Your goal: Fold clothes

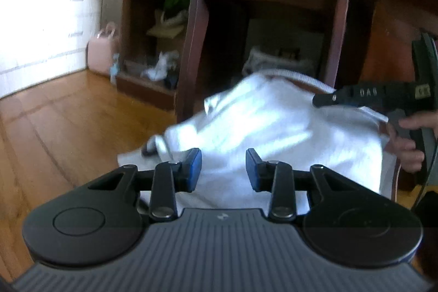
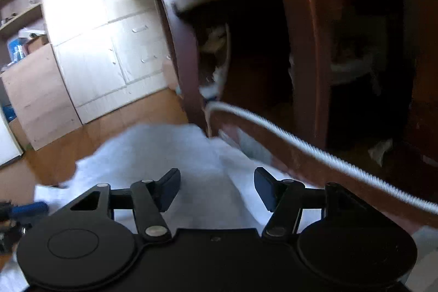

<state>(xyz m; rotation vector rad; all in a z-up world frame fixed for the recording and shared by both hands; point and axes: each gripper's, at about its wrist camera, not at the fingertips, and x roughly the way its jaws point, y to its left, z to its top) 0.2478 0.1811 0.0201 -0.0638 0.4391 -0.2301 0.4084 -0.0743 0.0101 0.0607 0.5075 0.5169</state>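
Note:
A white garment (image 1: 273,122) lies bunched over a reddish wooden chair seat (image 2: 262,140), its ribbed edge band (image 2: 301,144) running along the far side. My left gripper (image 1: 224,168) hovers over the near part of the cloth, its blue pads apart with nothing pinched between them. In the left wrist view my right gripper (image 1: 325,99) reaches in from the right at the ribbed edge, held by a hand (image 1: 405,138). In its own view the right gripper (image 2: 217,188) is open above the garment (image 2: 153,149), with no cloth caught between its fingers.
Dark wooden chair-back posts (image 1: 191,32) rise just behind the garment. Behind them stands a desk with cluttered shelves (image 1: 161,45). A pink bag (image 1: 101,51) sits on the wooden floor (image 1: 54,127). White drawers (image 2: 109,54) and a cardboard box (image 2: 35,100) stand to the left.

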